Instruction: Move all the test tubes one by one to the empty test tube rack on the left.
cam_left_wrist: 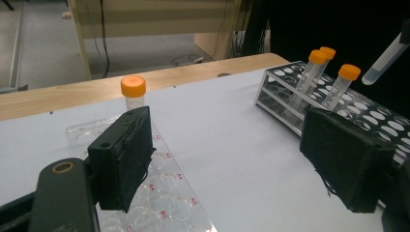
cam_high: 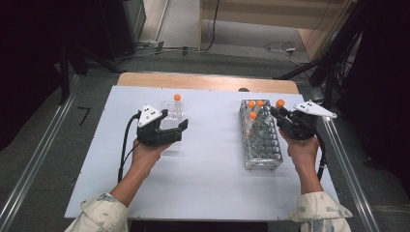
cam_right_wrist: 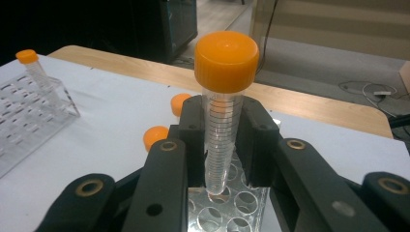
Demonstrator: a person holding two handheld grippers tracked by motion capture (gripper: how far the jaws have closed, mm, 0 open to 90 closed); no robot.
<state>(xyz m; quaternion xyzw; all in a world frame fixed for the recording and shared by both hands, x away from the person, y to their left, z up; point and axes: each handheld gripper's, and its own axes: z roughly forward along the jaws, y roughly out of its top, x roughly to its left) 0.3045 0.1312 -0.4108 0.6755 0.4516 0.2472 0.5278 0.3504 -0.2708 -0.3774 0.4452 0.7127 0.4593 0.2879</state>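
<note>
Right gripper view shows your right gripper [cam_right_wrist: 221, 140] clamped on a clear graduated tube [cam_right_wrist: 220, 140] with an orange cap [cam_right_wrist: 226, 61]. Both black jaws press on the tube's sides just below the cap, and the tube stands upright between them. Its pointed tip hangs just above the holes of the clear tube rack [cam_right_wrist: 227, 212] beneath it; whether the tip touches the rack you cannot tell. Just behind the jaws, two more orange caps peek out, one at [cam_right_wrist: 155, 136] and one at [cam_right_wrist: 180, 103]. Farther off to the left, a second clear rack [cam_right_wrist: 29, 111] holds a single capped tube [cam_right_wrist: 36, 72] on the white table [cam_right_wrist: 111, 111].

In the left gripper view, your left gripper [cam_left_wrist: 232, 159] has its jaws spread wide with nothing between them. The near jaw hovers over a clear well plate [cam_left_wrist: 169, 193]. Beyond it stands the lone capped tube [cam_left_wrist: 133, 92], and across the table the big rack [cam_left_wrist: 290, 96] carries three capped tubes.

In the high view, your left gripper [cam_high: 164, 130] sits at the small rack on the left, while your right gripper [cam_high: 285, 118] holds its tube at the far right edge of the big rack [cam_high: 261, 145].
</note>
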